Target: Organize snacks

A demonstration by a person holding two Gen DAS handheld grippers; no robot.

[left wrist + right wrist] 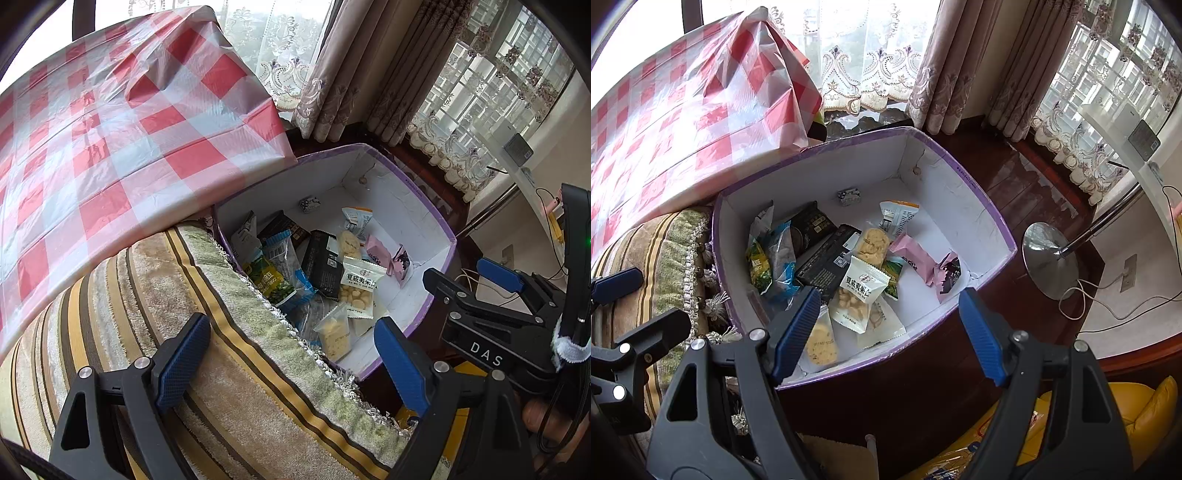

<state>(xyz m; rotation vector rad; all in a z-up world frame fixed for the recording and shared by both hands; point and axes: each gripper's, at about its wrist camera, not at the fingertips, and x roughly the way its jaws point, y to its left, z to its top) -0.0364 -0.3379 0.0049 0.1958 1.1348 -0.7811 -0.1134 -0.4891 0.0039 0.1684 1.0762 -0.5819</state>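
Both grippers hang over the box with nothing between their blue pads: the right gripper [890, 332] has its jaws spread wide above the near edge of the box [975, 206], and the left gripper [291, 362] is likewise spread, its left finger over the striped cushion [147, 295] and its right finger over the box corner. From the left wrist view the right gripper [480, 280] shows at the right edge, beside the box. This box is white inside with a purple rim, and stands on a dark wooden floor [1015, 184] just beside the cushion and below a red-checked cloth [683, 110]. Snacks lie loose in it, mostly toward the cushion side: a white nut packet [858, 295] on top of the heap, a black packet [827, 262] touching it, a blue packet [783, 258] and a green packet [759, 267] against the wall, a pink packet [912, 258] to the right, a cookie [873, 242] behind, and a small candy [849, 195] apart near the far wall. A lamp base [1049, 258] sits right of the box.
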